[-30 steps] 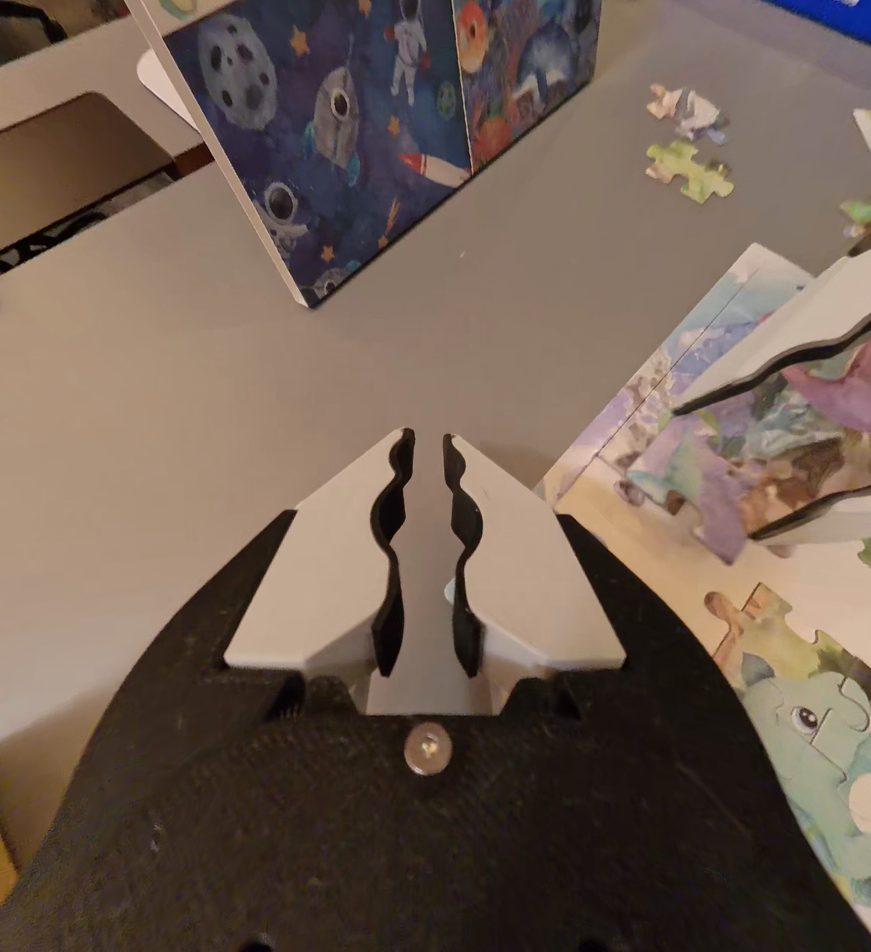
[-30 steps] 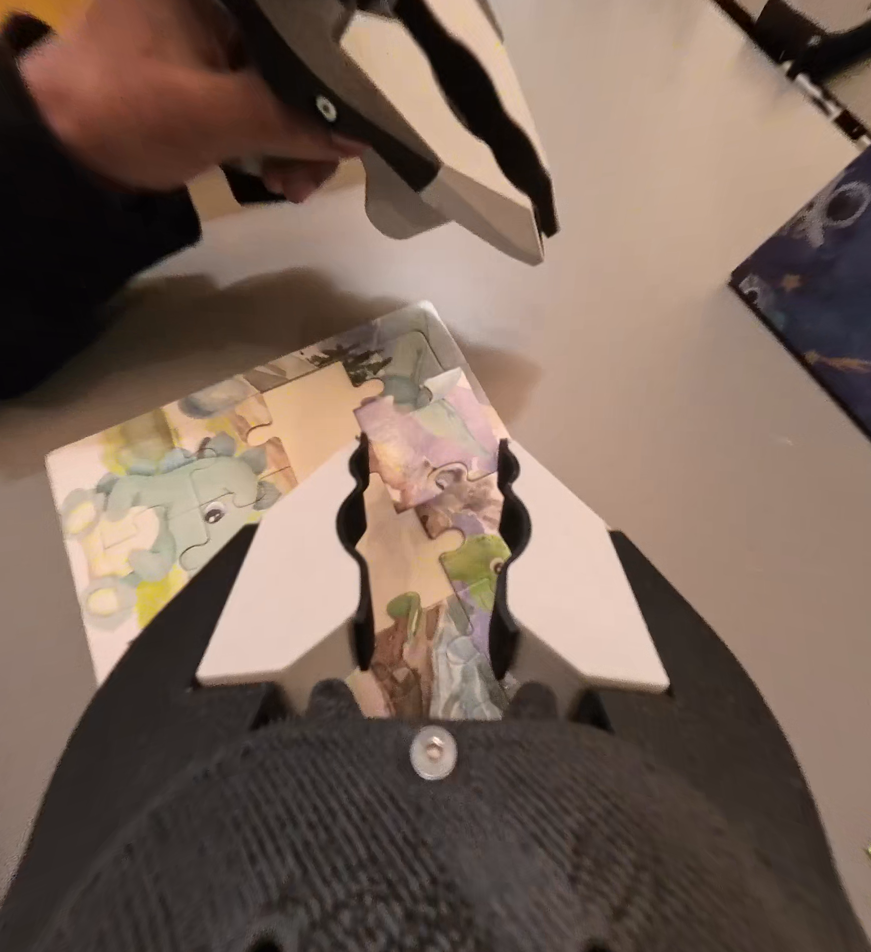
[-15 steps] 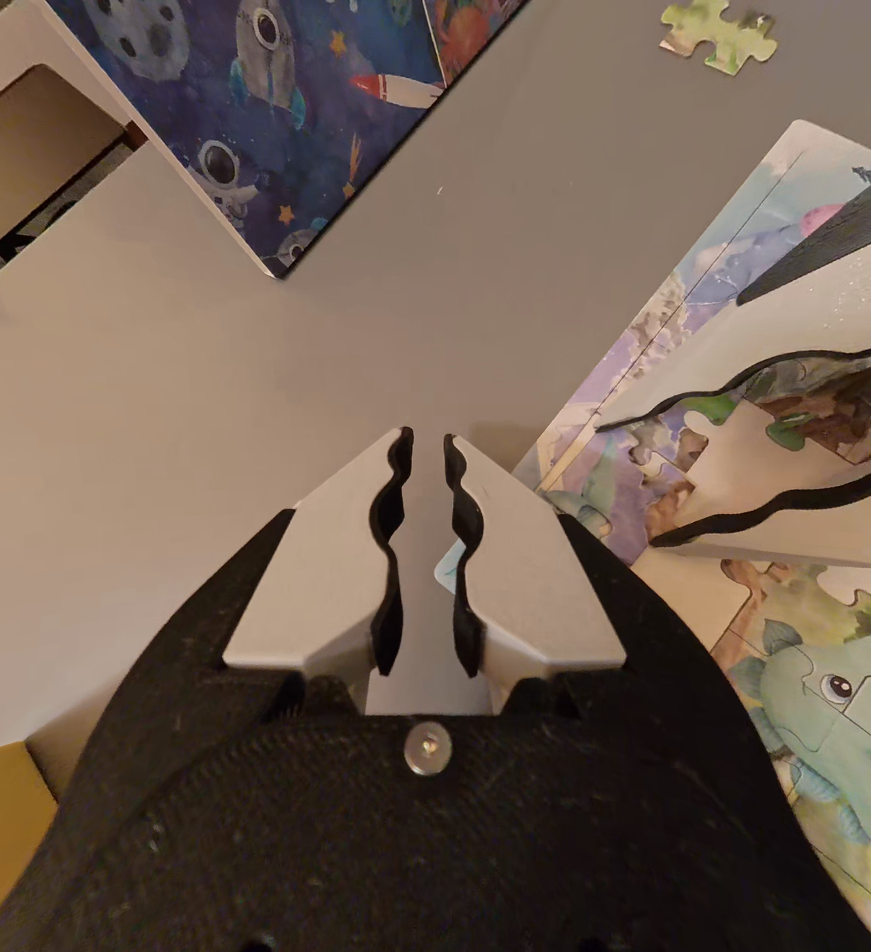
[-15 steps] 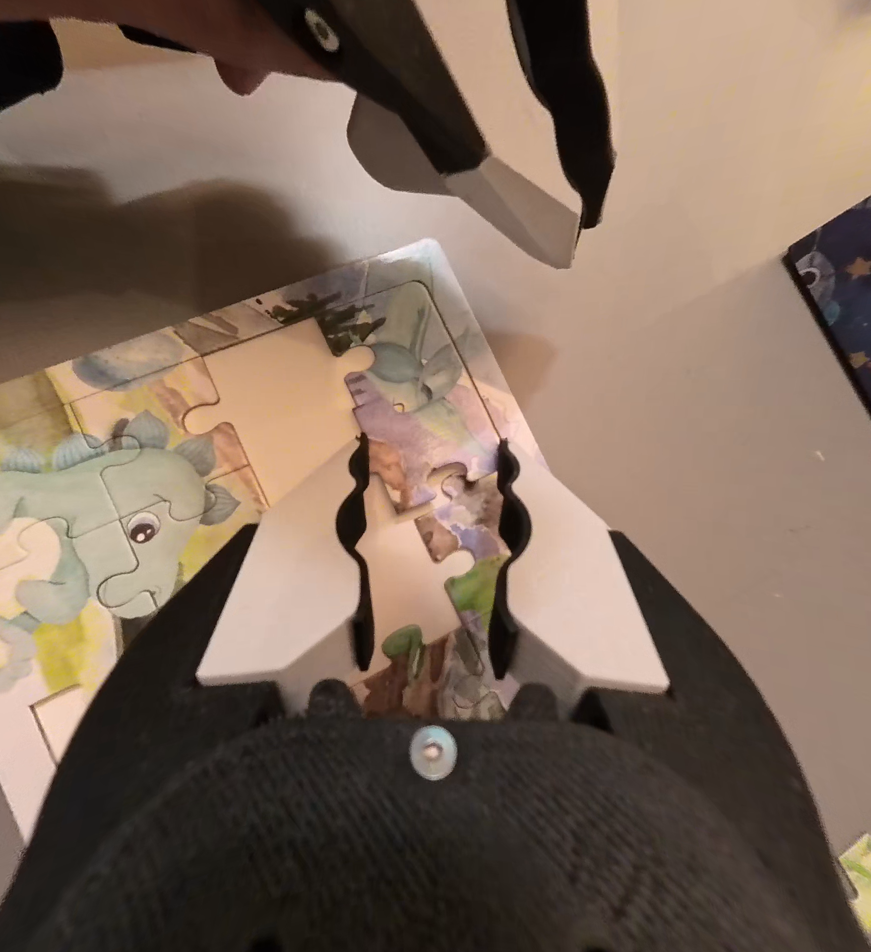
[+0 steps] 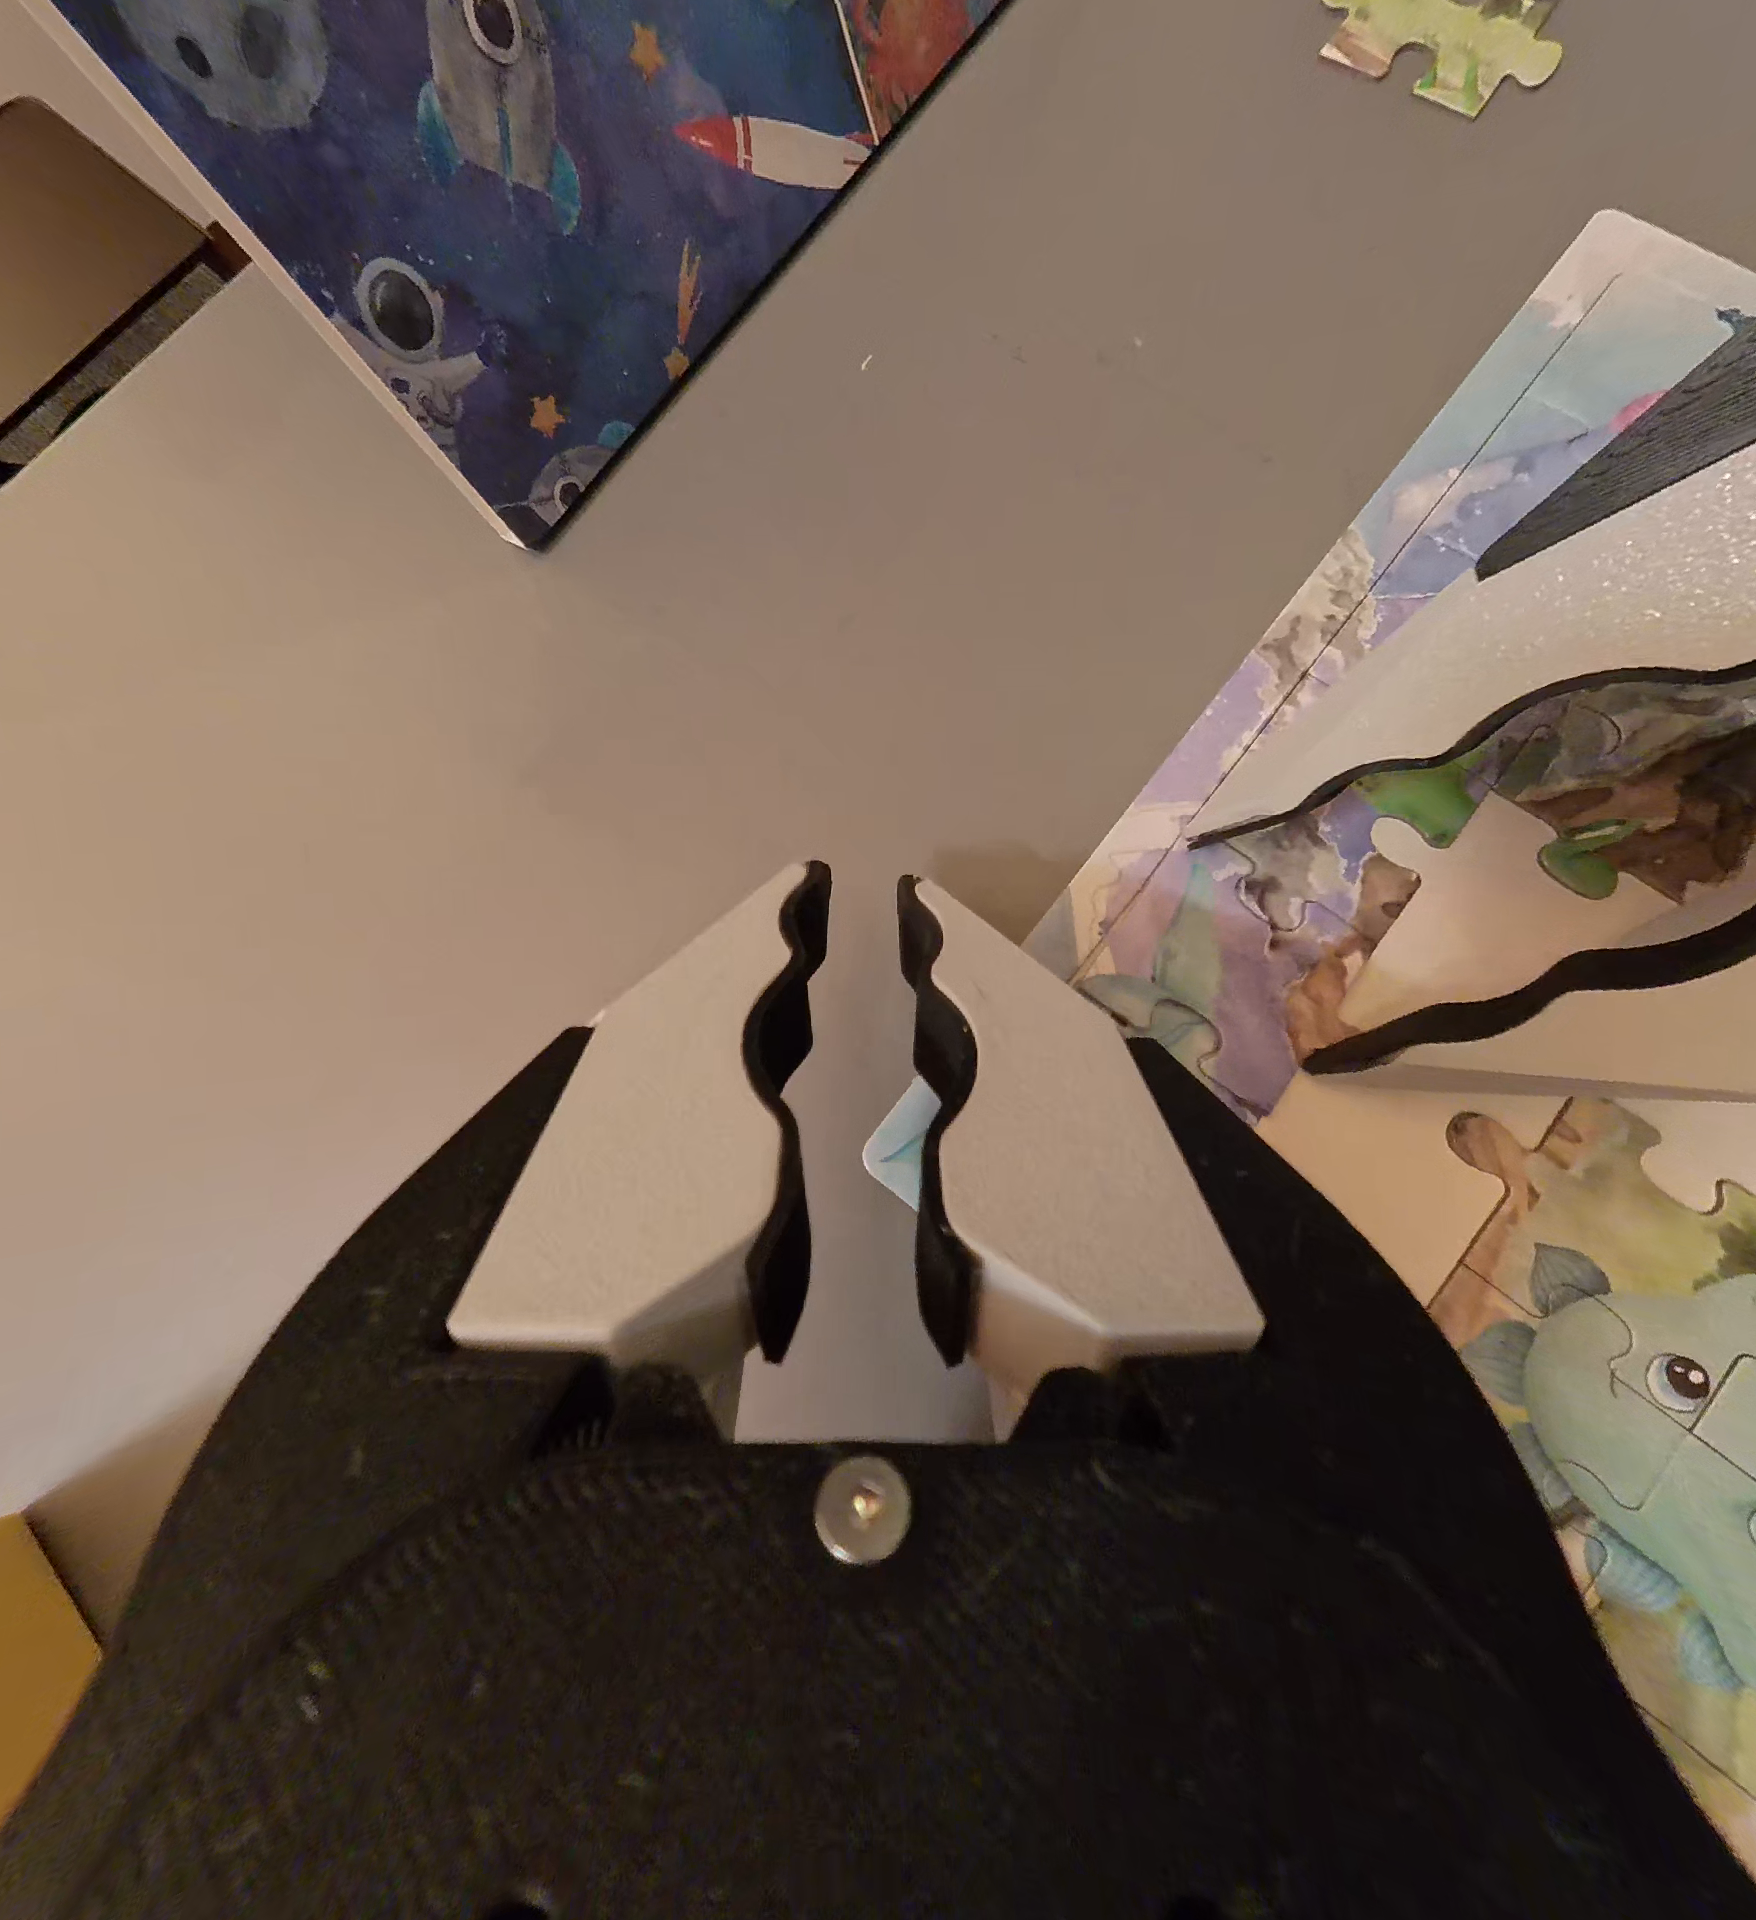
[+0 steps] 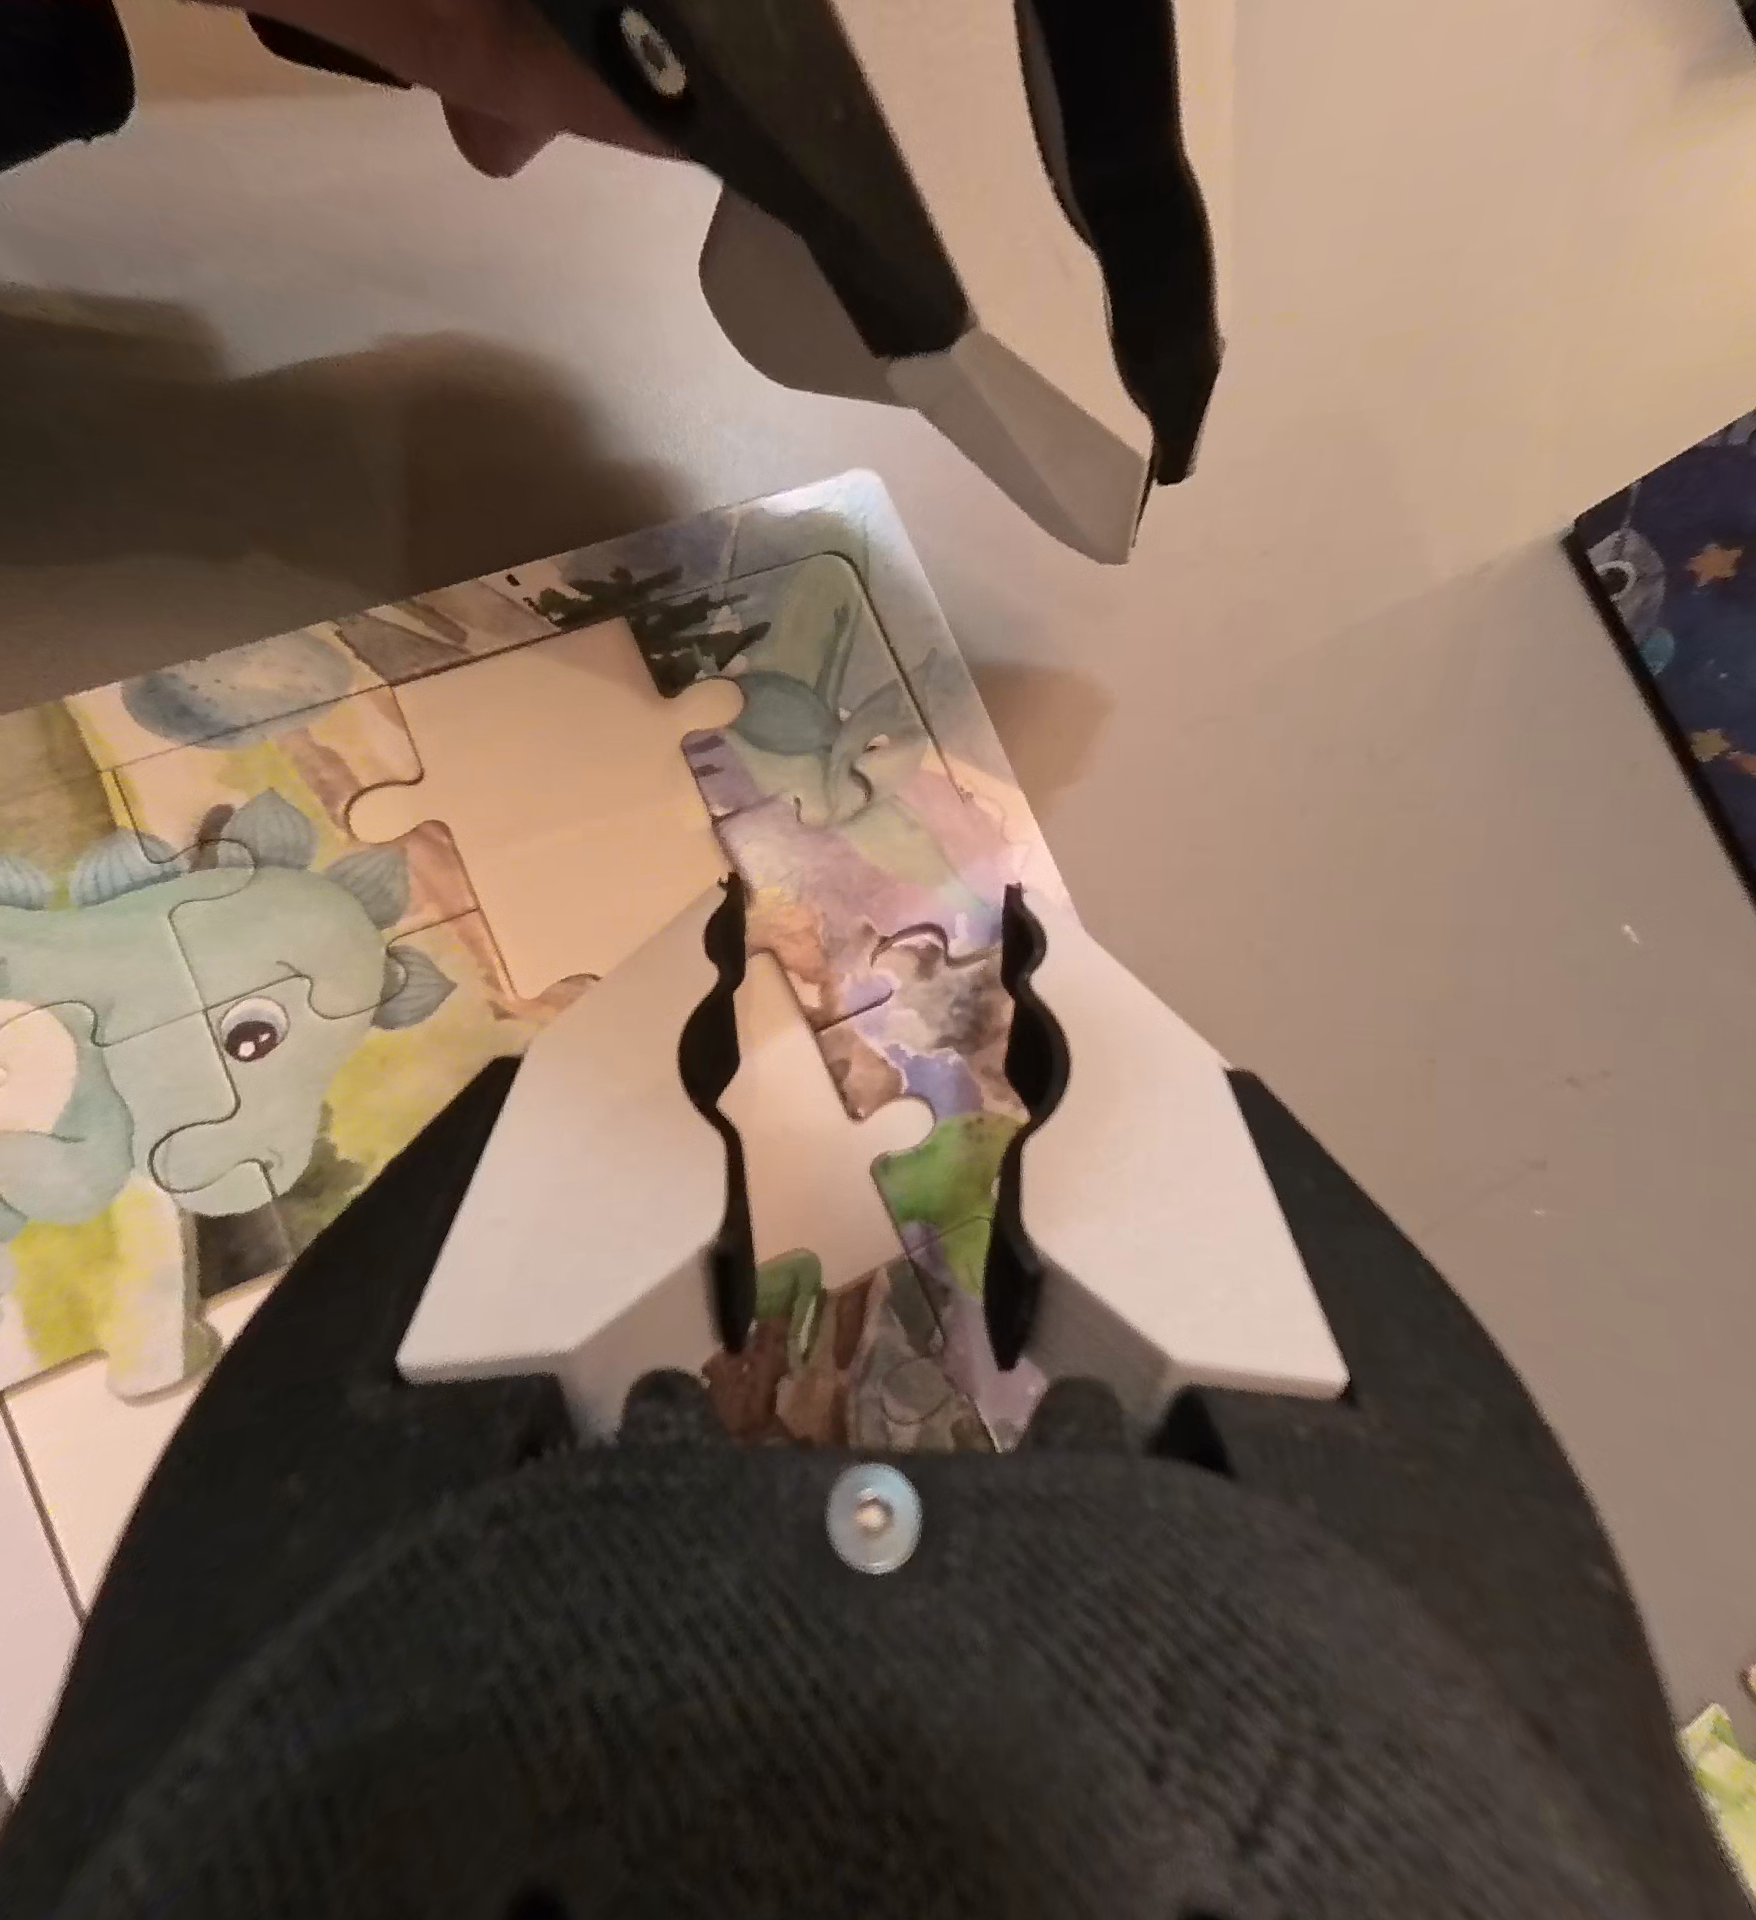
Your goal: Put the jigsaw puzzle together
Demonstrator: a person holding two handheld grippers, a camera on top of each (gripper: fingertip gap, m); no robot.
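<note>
Over the puzzle tray (image 6: 458, 769), right hand-held gripper (image 6: 869, 894) gapes wide, left hand-held gripper (image 5: 863, 883) narrow, both empty.

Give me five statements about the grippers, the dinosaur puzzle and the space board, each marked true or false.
1. The right gripper is open above the puzzle tray. True.
2. The left gripper grips a piece. False: only a narrow gap shows between its jaws, with nothing in it.
3. The puzzle is finished. False: bare slots remain in the tray and loose pieces lie on the table.
4. The green dinosaur's head, with its eye, is already assembled. True.
5. The space-themed board lies inside the tray. False: it sits apart on the table, across from the tray.
</note>
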